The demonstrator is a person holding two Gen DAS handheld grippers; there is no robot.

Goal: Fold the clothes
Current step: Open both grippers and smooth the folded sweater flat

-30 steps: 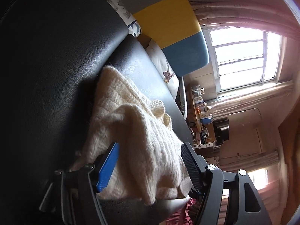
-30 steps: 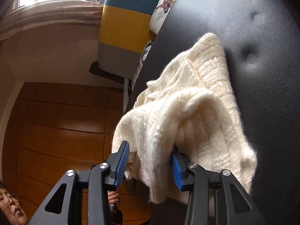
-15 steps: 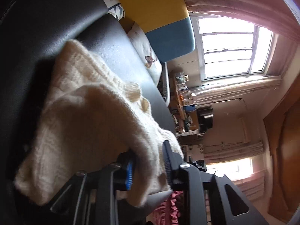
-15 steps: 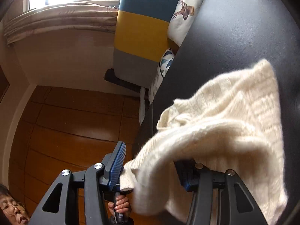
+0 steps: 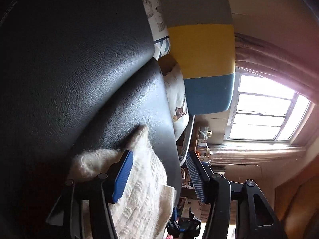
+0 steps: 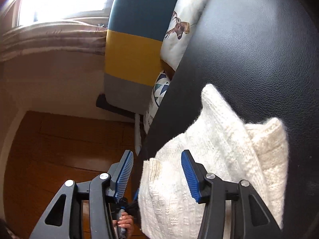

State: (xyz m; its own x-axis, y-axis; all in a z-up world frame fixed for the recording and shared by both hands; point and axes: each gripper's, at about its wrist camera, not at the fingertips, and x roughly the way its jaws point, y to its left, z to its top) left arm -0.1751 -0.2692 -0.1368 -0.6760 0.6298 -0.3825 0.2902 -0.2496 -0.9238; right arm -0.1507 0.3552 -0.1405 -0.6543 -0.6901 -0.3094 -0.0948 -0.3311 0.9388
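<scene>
Black leather sofa [image 6: 259, 49]; folded cream sweater [image 6: 219, 149] on seat, no containers.

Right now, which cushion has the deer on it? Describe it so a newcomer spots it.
Start at the black leather seat. At its far end stands a blue, yellow and grey striped panel; the deer cushion is squeezed between them. It is white with a brown antlered deer, unlike the neighbouring cushion with blue triangles.

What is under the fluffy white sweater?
The cream sweater lies on a black leather cushion, which shows all around it. The part of the cushion right beneath the sweater is covered, so anything there cannot be seen.
</scene>
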